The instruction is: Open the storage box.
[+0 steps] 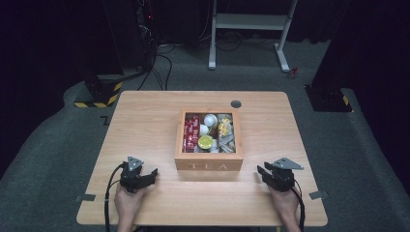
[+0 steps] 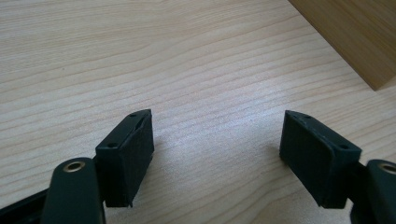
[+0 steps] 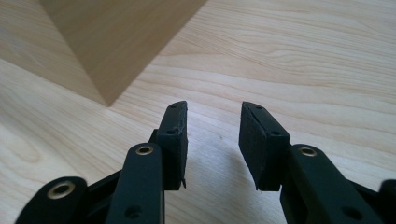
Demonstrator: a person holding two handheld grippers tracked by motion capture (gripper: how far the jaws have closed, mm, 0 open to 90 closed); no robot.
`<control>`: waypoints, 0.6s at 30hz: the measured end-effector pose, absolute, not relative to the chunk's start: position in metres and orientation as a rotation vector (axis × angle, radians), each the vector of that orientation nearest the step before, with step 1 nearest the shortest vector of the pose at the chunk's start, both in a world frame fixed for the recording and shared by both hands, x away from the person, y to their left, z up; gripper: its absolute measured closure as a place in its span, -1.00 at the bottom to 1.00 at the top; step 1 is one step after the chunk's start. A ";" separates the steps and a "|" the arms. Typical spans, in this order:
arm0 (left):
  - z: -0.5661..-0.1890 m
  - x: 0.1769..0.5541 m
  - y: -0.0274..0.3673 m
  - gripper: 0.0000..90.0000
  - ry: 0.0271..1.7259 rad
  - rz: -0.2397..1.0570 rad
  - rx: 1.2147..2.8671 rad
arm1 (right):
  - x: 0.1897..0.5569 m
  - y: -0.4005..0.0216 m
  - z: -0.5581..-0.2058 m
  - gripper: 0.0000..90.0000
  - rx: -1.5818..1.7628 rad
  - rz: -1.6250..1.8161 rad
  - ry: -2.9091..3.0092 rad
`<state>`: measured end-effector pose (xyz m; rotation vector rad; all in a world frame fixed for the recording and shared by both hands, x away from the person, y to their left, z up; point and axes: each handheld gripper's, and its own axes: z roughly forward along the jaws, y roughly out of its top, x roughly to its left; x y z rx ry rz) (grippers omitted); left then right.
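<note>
Pale wood table (image 1: 145, 121) stands on grey carpet in a dark room, a white desk frame (image 1: 251, 29) behind it. Centred near the front edge sits the open wooden TEA box (image 1: 209, 164) with sachets and pods. Left gripper (image 1: 153, 175) and right gripper (image 1: 261, 172) flank it, apart from it, both spread, pinching nothing.

In the high view, the small items packed inside the wooden tea box (image 1: 209, 165) are too small to identify. Both forearms are cut off by the bottom edge. In the 2 gripper views, the picture's edge crops the box to 1 corner.
</note>
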<state>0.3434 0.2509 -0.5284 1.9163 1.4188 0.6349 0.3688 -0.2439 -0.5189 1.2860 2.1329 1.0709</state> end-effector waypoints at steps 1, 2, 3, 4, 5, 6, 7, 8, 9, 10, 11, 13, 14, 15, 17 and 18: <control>-0.528 0.343 0.251 -0.42 1.420 0.635 1.915 | 0.369 -0.244 -0.519 0.39 1.283 1.085 2.137; -0.528 0.343 0.251 -0.42 1.420 0.635 1.915 | 0.369 -0.244 -0.519 0.40 1.276 1.096 2.142; -0.528 0.343 0.251 -0.42 1.420 0.635 1.915 | 0.369 -0.244 -0.519 0.40 1.276 1.096 2.142; -0.528 0.343 0.251 -0.42 1.418 0.637 1.916 | 0.369 -0.244 -0.518 0.41 1.281 1.104 2.150; -0.528 0.343 0.251 -0.42 1.419 0.636 1.915 | 0.369 -0.243 -0.518 0.43 1.277 1.109 2.160; -0.528 0.343 0.251 -0.42 1.418 0.637 1.917 | 0.370 -0.242 -0.519 0.44 1.268 1.114 2.171; -0.528 0.343 0.251 -0.42 1.420 0.635 1.915 | 0.369 -0.241 -0.519 0.44 1.268 1.115 2.175; -0.528 0.343 0.251 -0.42 1.420 0.635 1.916 | 0.370 -0.239 -0.519 0.44 1.255 1.110 2.188; -0.528 0.343 0.251 -0.42 1.420 0.635 1.916 | 0.369 -0.236 -0.519 0.44 1.242 1.101 2.200; -0.528 0.343 0.251 -0.42 1.420 0.634 1.916 | 0.368 -0.234 -0.519 0.44 1.240 1.102 2.202; -0.528 0.343 0.251 -0.42 1.420 0.634 1.915 | 0.368 -0.232 -0.518 0.44 1.231 1.106 2.206; -0.528 0.343 0.251 -0.42 1.420 0.634 1.915 | 0.366 -0.228 -0.518 0.45 1.231 1.117 2.217; -0.528 0.343 0.251 -0.42 1.420 0.633 1.914 | 0.366 -0.227 -0.518 0.45 1.218 1.115 2.224; -0.528 0.343 0.251 -0.42 1.420 0.633 1.915 | 0.366 -0.226 -0.518 0.45 1.211 1.114 2.226; -0.528 0.343 0.251 -0.42 1.420 0.633 1.914 | 0.365 -0.224 -0.517 0.45 1.206 1.113 2.229; -0.528 0.343 0.251 -0.42 1.420 0.633 1.914 | 0.365 -0.220 -0.517 0.44 1.195 1.106 2.241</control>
